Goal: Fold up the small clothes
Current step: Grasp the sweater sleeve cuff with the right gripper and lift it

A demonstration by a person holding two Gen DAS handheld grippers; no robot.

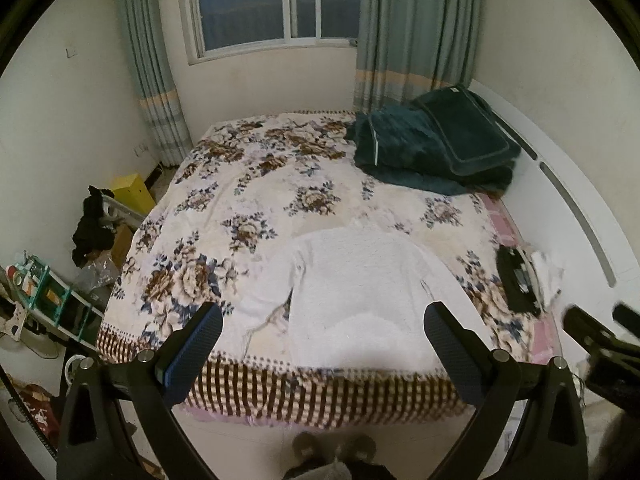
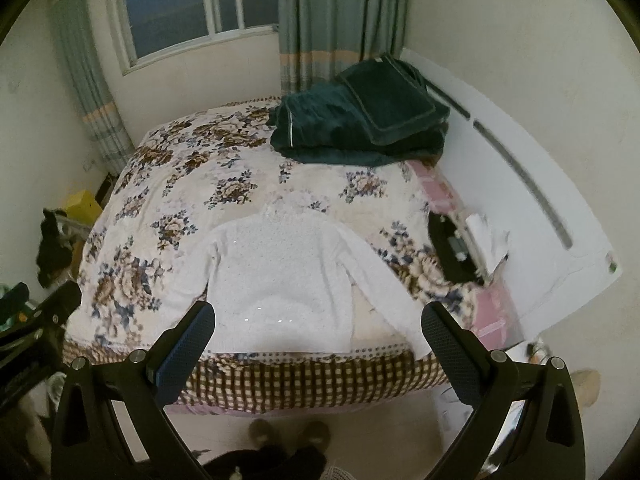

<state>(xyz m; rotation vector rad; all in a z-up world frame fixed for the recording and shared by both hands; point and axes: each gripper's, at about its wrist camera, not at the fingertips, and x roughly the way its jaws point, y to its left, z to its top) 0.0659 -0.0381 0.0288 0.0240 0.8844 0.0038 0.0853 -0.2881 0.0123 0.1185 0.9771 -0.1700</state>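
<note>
Black-framed and blue-padded, the left gripper (image 1: 322,320) hangs above the foot of the bed with its fingers spread wide and nothing between them. The right gripper (image 2: 318,320) is likewise wide apart and empty, held beside the left one. Below them, on the floor, a person's two slippered feet (image 2: 290,434) stand at the bed's near edge. On the floral blanket (image 1: 248,184), just past its checked border, a white sweater (image 2: 276,280) lies flat, hem toward the near edge, collar pointing away, both sleeves spread out to the sides. To its right, near the bed's edge, lies a black object (image 2: 450,248) with some white cloth (image 2: 486,240) touching it; what they are is unclear. Farther back, a dark green folded quilt (image 2: 360,120) with a matching pillow (image 2: 386,96) on top sits against the white headboard (image 2: 520,184). Beyond, green curtains (image 1: 416,28) frame a window (image 1: 276,0).
</note>
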